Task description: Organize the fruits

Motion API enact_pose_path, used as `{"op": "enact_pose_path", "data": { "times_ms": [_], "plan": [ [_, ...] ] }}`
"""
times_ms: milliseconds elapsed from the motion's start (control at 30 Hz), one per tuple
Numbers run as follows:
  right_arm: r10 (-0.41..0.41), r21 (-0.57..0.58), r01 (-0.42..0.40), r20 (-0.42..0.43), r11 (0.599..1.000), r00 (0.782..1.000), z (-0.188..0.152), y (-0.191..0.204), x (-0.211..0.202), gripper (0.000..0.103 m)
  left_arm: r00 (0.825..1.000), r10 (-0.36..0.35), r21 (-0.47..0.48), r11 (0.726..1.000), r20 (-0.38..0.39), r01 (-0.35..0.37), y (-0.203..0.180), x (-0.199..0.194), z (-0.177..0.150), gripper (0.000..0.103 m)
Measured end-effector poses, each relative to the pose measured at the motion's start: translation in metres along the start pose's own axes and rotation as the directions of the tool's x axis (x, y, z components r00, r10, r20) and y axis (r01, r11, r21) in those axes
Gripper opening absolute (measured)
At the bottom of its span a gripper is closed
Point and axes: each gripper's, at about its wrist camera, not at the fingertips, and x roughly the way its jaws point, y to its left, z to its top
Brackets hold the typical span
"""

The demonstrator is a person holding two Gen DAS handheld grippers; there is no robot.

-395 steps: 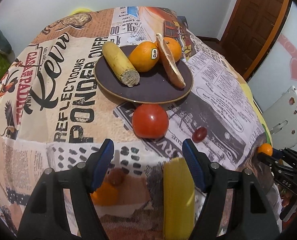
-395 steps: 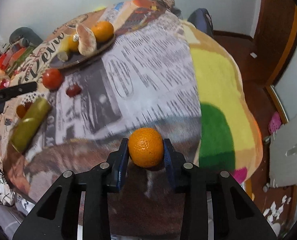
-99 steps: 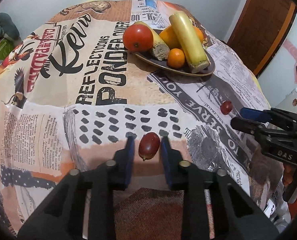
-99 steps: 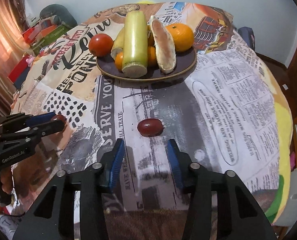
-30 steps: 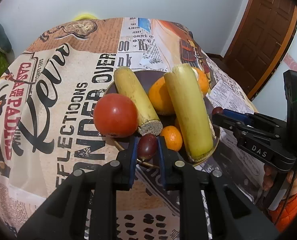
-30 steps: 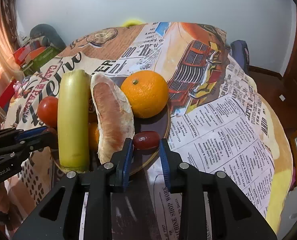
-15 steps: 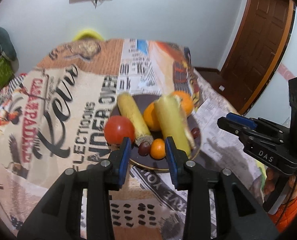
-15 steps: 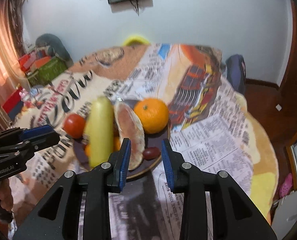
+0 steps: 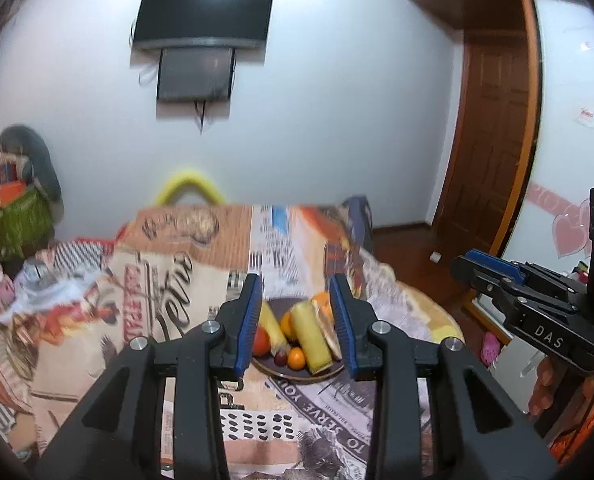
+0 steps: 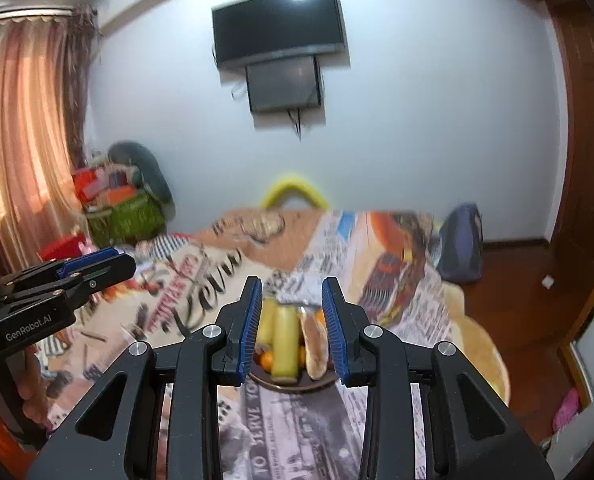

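I am holding both tongs over the table (image 9: pixel 177 280), the plate (image 9: pixel 297 374) lying ahead and below, about equally near each. Left tongs (image 9: pixel 297 320) are standing partly open, empty; right tongs (image 10: pixel 293 324) are gaping narrowly, empty. Blur is smearing the fruit (image 10: pixel 285 340); my jaws are hiding the plate's sides.

Plate (image 9: pixel 293 372) packed w/ fruit — bare tablecloth (image 9: pixel 137 340) all around it, grippers well clear.
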Motion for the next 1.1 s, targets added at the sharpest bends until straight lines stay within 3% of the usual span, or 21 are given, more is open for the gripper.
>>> {"op": "enact_pose_path", "data": {
  "times_ms": [67,233,333,600,700,900,1100],
  "plan": [
    [0.000,-0.010,0.001,0.043,1.000,0.999,0.004,0.009,-0.018,0.028,0.999,0.008,0.013,1.000,0.041,-0.008,-0.004,-0.019,0.004,0.035],
    [-0.007,-0.034,0.011,0.121,0.999,0.993,0.009,0.026,-0.045,0.029,0.991,0.018,0.034,0.999,0.133,-0.022,-0.013,-0.061,0.009,0.056],
    [-0.005,-0.031,0.010,0.154,0.999,0.988,0.009,0.032,-0.055,0.038,0.986,0.018,0.046,0.999,0.163,-0.026,-0.015,-0.077,0.010,0.059],
    [-0.057,-0.031,0.065,0.209,0.997,0.976,0.004,0.041,-0.063,0.077,0.982,0.016,0.046,0.999,0.189,-0.025,-0.015,-0.093,0.005,0.077],
    [-0.085,-0.021,0.092,0.227,0.996,0.970,0.002,0.043,-0.065,0.089,0.981,0.024,0.054,0.998,0.193,-0.035,-0.016,-0.095,0.002,0.079],
    [-0.112,-0.010,0.117,0.237,0.993,0.965,0.000,0.044,-0.074,0.103,0.980,0.032,0.064,0.997,0.198,-0.046,-0.020,-0.095,-0.003,0.089],
    [-0.108,0.003,0.111,0.233,0.994,0.966,-0.006,0.041,-0.079,0.103,0.981,0.027,0.067,0.997,0.190,-0.040,-0.019,-0.095,-0.007,0.090]
  ]
}}
